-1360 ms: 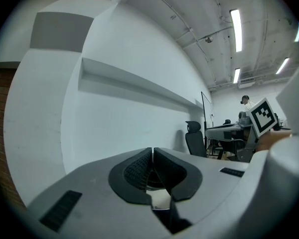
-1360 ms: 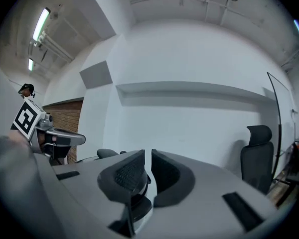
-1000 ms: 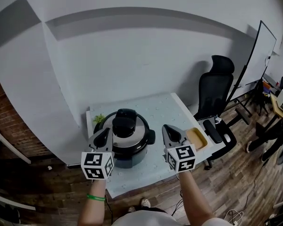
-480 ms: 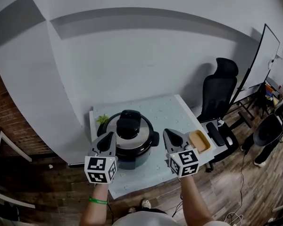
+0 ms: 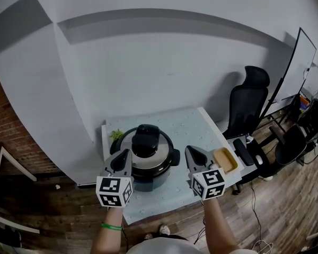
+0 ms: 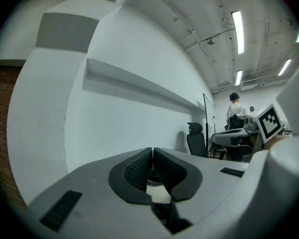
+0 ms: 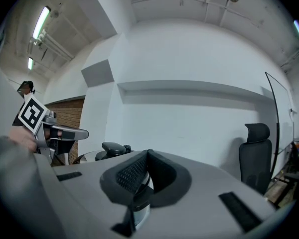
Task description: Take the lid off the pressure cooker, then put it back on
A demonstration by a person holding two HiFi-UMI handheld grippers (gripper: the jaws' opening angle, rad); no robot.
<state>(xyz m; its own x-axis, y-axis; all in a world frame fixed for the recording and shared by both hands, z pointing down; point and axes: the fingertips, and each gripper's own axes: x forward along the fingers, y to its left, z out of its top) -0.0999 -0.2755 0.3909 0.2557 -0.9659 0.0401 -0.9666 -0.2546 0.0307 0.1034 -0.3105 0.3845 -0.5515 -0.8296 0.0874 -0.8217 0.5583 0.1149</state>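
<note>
A black and steel pressure cooker (image 5: 144, 157) stands on a small white table (image 5: 185, 127) with its lid (image 5: 146, 151) on and a black handle (image 5: 144, 139) on top. My left gripper (image 5: 122, 157) hovers at the cooker's near left side, jaws shut and empty. My right gripper (image 5: 191, 152) is just right of the cooker, also shut with nothing in it. In the right gripper view the lid's black handle (image 7: 114, 148) shows at left beyond the shut jaws (image 7: 147, 154). The left gripper view shows only its shut jaws (image 6: 152, 151) and the room.
A yellow tray (image 5: 224, 159) sits at the table's right edge. A small green plant (image 5: 115, 135) is behind the cooker at left. A black office chair (image 5: 249, 99) stands right of the table. A grey wall runs behind it. A person (image 6: 235, 108) stands far off.
The head view has shifted slightly; both grippers sit a little lower and nearer the cooker's sides. People at the far right of the room have moved.
</note>
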